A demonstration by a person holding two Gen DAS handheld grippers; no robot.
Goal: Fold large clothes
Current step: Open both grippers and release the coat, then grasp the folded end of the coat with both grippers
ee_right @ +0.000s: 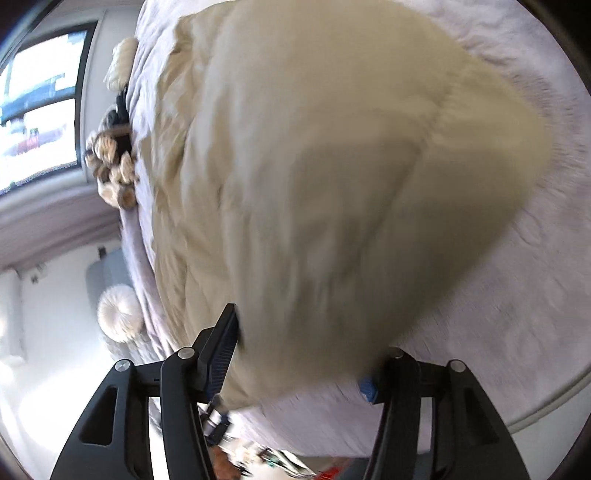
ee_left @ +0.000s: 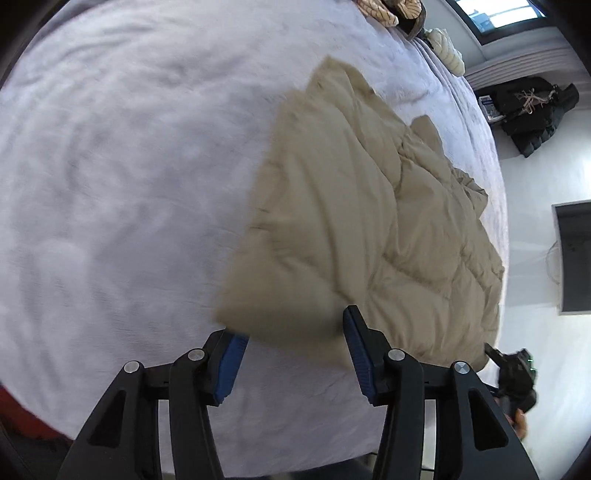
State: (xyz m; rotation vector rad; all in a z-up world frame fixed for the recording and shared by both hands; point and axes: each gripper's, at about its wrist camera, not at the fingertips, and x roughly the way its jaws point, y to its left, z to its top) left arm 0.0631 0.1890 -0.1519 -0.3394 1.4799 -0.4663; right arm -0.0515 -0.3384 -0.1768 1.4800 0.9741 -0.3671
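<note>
My left tongs point(ee_left: 295, 338) stand open, a corner of the beige quilted down jacket point(ee_left: 369, 221) loose between the blue pads point(ee_left: 360, 354). My right tongs point(ee_right: 303, 354) are also parted, the blurred jacket bulging between them; whether they press it, I cannot tell. The puffy, creased jacket lies on the pale lilac bed point(ee_left: 129, 166), near its edge.

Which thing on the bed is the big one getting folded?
Find the wide pale lilac bed. On its window side sprawls a puffy beige quilted coat, by far the biggest thing there. The little cream and striped bundles beyond it are much smaller.
</note>
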